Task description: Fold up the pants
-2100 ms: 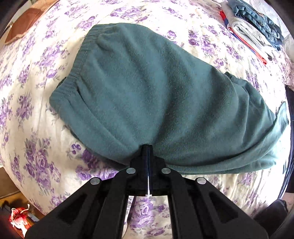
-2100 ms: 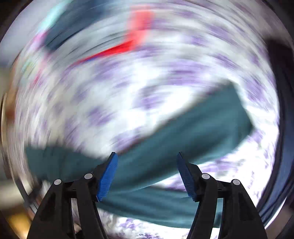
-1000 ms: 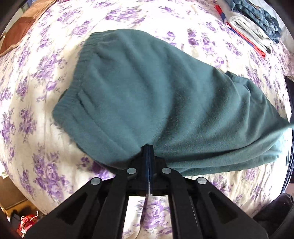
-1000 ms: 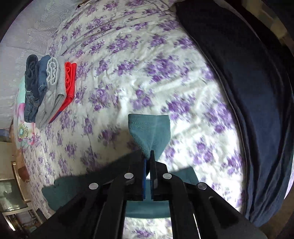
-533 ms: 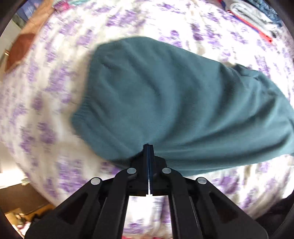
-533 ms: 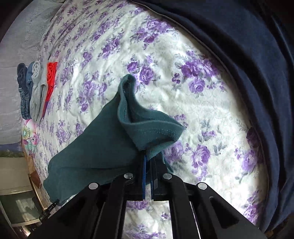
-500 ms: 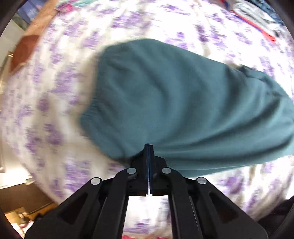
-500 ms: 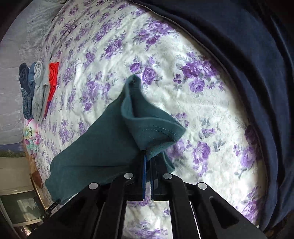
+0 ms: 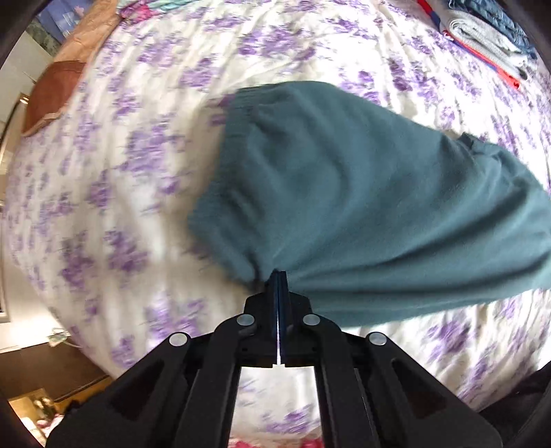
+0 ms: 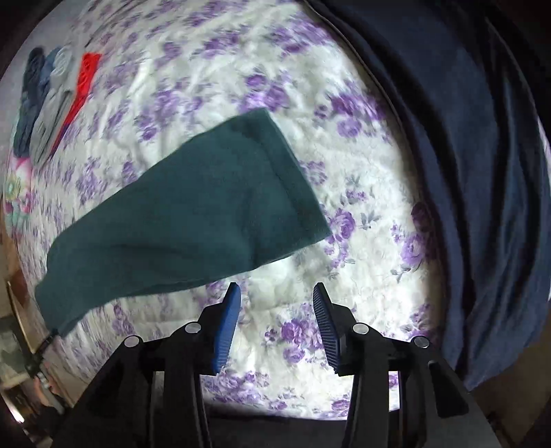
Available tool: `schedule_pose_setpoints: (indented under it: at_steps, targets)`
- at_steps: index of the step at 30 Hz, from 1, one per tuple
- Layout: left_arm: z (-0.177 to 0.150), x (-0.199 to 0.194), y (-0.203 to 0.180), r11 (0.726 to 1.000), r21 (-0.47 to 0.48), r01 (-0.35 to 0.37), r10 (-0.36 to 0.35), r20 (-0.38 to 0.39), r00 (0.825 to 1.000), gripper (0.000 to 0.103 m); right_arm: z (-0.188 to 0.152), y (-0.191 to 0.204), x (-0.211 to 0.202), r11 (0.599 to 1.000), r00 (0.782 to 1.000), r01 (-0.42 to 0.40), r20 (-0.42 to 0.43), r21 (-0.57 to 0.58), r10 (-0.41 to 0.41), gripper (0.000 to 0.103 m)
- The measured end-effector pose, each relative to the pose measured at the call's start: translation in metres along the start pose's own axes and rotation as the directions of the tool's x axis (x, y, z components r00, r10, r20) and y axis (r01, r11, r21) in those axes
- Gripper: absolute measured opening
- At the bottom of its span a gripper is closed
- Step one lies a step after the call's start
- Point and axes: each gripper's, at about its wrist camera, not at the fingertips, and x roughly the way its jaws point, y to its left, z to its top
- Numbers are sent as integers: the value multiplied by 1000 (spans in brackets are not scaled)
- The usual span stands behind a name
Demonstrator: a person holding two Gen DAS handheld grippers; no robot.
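Teal fleece pants (image 9: 361,206) lie on a bed with a white and purple flowered cover (image 9: 137,155). My left gripper (image 9: 278,275) is shut on the near edge of the pants close to the elastic waistband, which points left. In the right wrist view the leg end of the pants (image 10: 193,213) lies flat on the cover, hem to the right. My right gripper (image 10: 275,293) is open and empty, just in front of the pants' near edge and apart from it.
A stack of folded clothes, blue, grey and red, sits at the far side of the bed (image 9: 489,31) and shows in the right wrist view (image 10: 51,100). A dark navy blanket (image 10: 482,172) covers the right side. A brown cushion (image 9: 48,93) lies far left.
My right gripper has opened and let go of the pant leg, which now lies flat on the bed. My left gripper stays shut on the pants and has moved, blurring the view.
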Motion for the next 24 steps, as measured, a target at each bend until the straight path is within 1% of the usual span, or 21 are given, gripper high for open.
schedule_pose_setpoints:
  at_steps: [1,2,3,4,5,7,8,10,11,12,13,14,15,16,17,18,19,21,22,24]
  targets:
    - [-2,-4,7,1000,-6,-4,4,2,1000,1,-2,14,-8,998,999,-23,25,-53,25,45]
    - [-4,-12,13,1000,-19,-22,22,11,1000,1,-3,31,-15,991,995,-77,51,-113,83,45]
    - [-3,-20,18,999,-31,-25,26,26,999,1,-4,47,-18,980,989,-114,71,-162,126,43]
    - [-3,-30,16,999,-40,-8,10,43,999,1,-3,64,-16,968,985,-131,82,-213,152,43]
    - [1,-41,18,998,-50,29,-25,70,997,1,-2,82,-9,955,984,-131,87,-265,159,41]
    - [7,-55,16,996,-53,77,-71,109,991,1,2,111,12,938,986,-112,78,-327,145,25]
    - [11,-62,11,994,-46,95,-88,132,987,1,3,122,27,933,989,-104,61,-345,133,23]
    - [26,-61,-2,994,-39,102,-95,153,984,1,3,135,55,932,997,-72,10,-355,80,23]
    - [26,-58,-7,994,-44,99,-91,151,984,1,1,139,68,929,998,-56,-25,-365,51,23]
    - [29,-50,-14,994,-49,102,-94,142,985,1,-2,144,74,920,999,-30,-37,-392,17,24]
    - [33,-41,-18,993,-53,108,-101,131,986,1,-5,149,70,904,999,1,-30,-427,-15,24]
    - [39,-28,-20,992,-66,107,-99,111,989,1,-2,158,67,892,997,23,-51,-452,-52,24]
    - [44,-15,-18,992,-85,97,-90,83,992,1,2,170,59,884,996,14,-67,-467,-51,24]
    - [45,-5,-18,991,-102,88,-83,55,995,1,6,185,46,868,998,-12,-59,-496,-20,24]
    - [44,6,-15,989,-123,80,-78,28,997,1,7,206,30,833,1000,-23,-29,-552,9,24]
    - [41,12,-11,987,-139,83,-81,18,997,1,6,231,16,785,1000,-23,2,-620,31,27]
    - [36,13,-7,984,-148,95,-92,25,995,1,4,256,6,731,998,-31,19,-682,60,38]
    - [25,12,-1,982,-161,102,-97,36,995,1,0,307,-5,617,989,-76,18,-783,145,51]
    - [20,13,1,981,-167,103,-97,39,994,1,-2,334,-6,555,983,-92,13,-827,183,51]
    - [11,12,1,981,-168,100,-91,63,994,2,-5,392,2,398,972,-119,-24,-910,236,51]
